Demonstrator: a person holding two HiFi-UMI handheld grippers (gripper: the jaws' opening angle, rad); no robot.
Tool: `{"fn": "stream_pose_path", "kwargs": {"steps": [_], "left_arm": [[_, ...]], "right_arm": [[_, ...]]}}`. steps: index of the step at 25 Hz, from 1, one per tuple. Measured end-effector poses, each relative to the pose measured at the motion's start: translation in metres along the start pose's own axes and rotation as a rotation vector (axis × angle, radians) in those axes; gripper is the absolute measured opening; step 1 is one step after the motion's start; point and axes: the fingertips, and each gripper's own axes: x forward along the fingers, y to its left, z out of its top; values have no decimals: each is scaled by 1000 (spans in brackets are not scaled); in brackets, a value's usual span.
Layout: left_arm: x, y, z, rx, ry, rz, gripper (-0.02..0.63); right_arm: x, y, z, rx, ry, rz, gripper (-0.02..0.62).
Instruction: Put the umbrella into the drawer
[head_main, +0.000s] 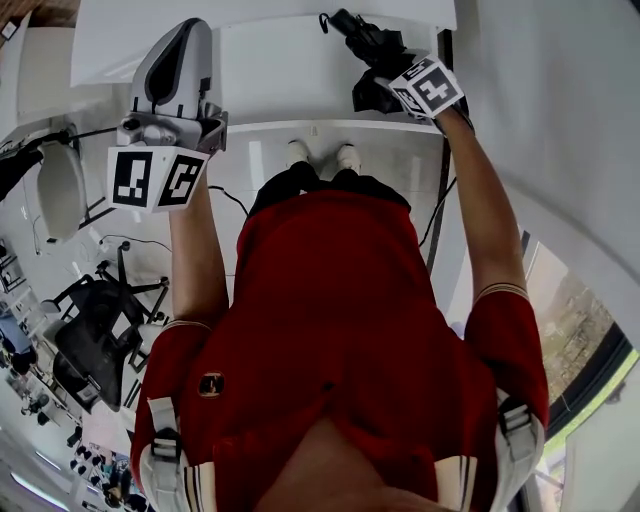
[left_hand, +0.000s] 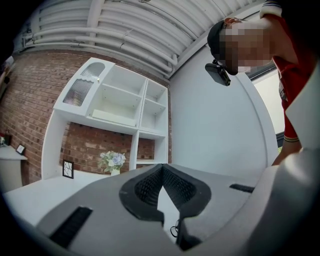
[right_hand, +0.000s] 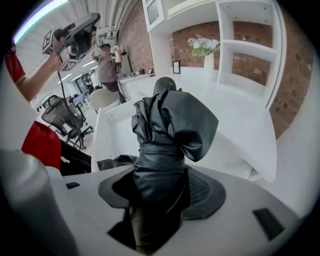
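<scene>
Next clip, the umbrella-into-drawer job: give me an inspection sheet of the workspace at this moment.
Surface: white counter in front of the person.
Job's things: black folded umbrella, strap wrapped round it, in the right gripper; white drawer appears pulled open beside it.
Clutter: dark fabric-like piece at the drawer, unclear what it is.
Grippers: right gripper shut on the umbrella; left gripper shut, empty, held up high.
Cables: thin dark cable on the floor; second cable down the cabinet's right side.
Surroundings: brick wall, white shelving, flower vase, office chair, another person in the background.
</scene>
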Motion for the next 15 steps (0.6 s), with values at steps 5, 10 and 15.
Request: {"fn": "stream_pose_path", "kwargs": {"steps": [5, 10, 15], "left_arm": [[1, 16, -4, 3, 14, 16, 5], [-1, 35, -3, 12, 29, 29, 5], [-3, 50, -1, 20, 39, 45, 5]], "right_arm": [[28, 2, -16, 13, 125, 34, 247], [50, -6, -28, 75, 244, 28, 247], [61, -20, -36, 184, 314, -20, 248]]}}
